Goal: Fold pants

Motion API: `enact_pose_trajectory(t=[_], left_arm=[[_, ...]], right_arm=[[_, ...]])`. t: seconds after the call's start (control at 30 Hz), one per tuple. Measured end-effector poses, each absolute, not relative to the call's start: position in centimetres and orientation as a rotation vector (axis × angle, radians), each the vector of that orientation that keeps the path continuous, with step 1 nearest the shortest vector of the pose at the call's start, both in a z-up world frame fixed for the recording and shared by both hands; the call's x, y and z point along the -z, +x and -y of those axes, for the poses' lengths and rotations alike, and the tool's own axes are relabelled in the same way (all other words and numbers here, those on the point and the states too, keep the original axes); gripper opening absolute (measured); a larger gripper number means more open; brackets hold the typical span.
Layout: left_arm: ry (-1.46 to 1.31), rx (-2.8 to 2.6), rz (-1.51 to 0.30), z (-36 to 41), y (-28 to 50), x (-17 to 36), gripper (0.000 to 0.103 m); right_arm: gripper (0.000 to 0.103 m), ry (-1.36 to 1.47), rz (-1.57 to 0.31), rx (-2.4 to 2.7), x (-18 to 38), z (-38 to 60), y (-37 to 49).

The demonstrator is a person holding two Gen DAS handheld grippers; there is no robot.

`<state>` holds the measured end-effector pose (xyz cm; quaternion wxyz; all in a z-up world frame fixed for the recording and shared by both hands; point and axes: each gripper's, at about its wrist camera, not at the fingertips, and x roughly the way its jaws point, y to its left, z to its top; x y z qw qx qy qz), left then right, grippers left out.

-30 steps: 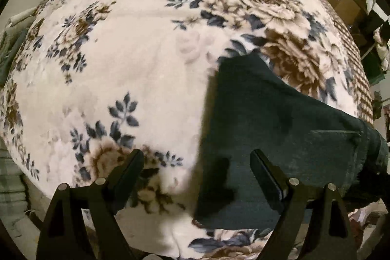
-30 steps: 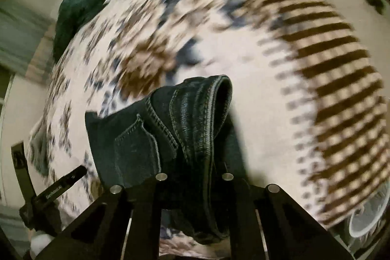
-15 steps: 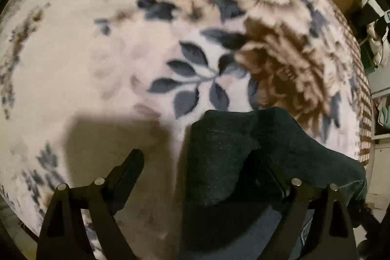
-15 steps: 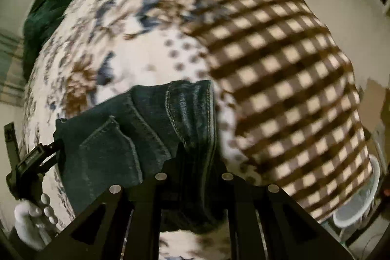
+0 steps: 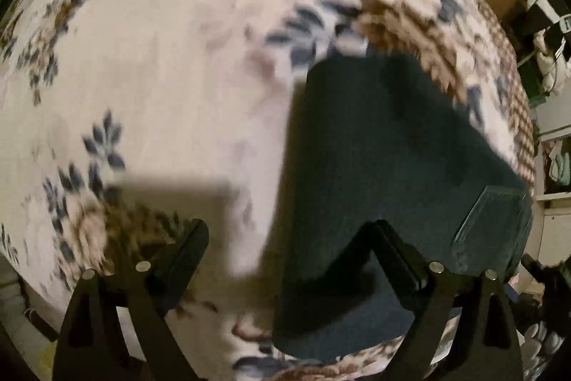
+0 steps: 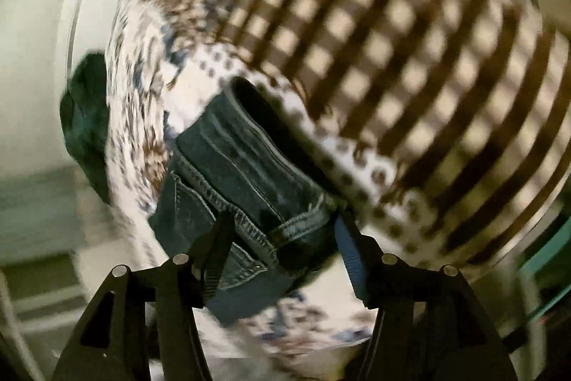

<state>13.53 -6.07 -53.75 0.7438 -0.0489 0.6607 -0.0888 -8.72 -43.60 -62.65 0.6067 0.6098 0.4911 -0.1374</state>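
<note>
Jeans [image 6: 249,188] lay on the flowered blanket [image 5: 150,66], waistband between right gripper [image 6: 282,238], jaws just opening, letting go. Left gripper [image 5: 289,249] wide, empty, just beside.

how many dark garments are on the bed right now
2. The folded jeans lie on the floral blanket near its checkered edge; a dark green garment sits bunched at the far edge. Others may be out of view.
</note>
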Motion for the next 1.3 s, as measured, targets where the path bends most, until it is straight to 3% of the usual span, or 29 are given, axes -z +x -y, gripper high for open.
enact_pose_trajectory(t=[0.03,0.07,0.1,0.27,0.6,0.73,0.83,0.87,1.13,1.3], left_arm=[[-0.114,0.196,-1.460,6.2,13.2,54.3,0.094],[-0.116,0.194,-1.463,6.4,12.9,54.6,0.094],[-0.110,0.194,-1.459,6.5,12.8,54.7,0.094],[-0.065,0.202,-1.443,7.2,12.9,54.7,0.094],[-0.059,0.229,-1.450,8.9,12.7,55.2,0.094],[-0.059,0.234,-1.451,8.4,12.9,55.1,0.094],[-0.075,0.223,-1.453,8.0,12.6,54.5,0.094],[-0.068,0.221,-1.437,7.8,12.8,53.8,0.094],[-0.034,0.232,-1.319,9.3,18.0,50.2,0.094],[0.090,0.232,-1.369,11.8,22.3,53.5,0.094]], right_arm=[[0.059,1.434,-1.135,0.321,63.5,43.2,-8.7],[0.034,1.427,-1.137,0.332,63.7,42.9,-8.6],[0.024,1.403,-1.127,0.348,63.5,42.6,-8.5],[0.015,1.138,-1.141,0.364,59.3,40.9,-7.9],[0.015,1.128,-1.237,0.441,63.5,41.1,-7.4],[0.021,1.175,-1.235,0.425,64.2,41.6,-7.2],[0.043,1.143,-1.262,0.378,63.3,41.9,-7.5],[0.045,1.121,-1.268,0.370,62.8,42.0,-7.8],[0.050,0.839,-1.222,0.327,54.7,39.3,-3.1],[0.050,0.762,-1.337,0.496,53.4,38.2,0.4]])
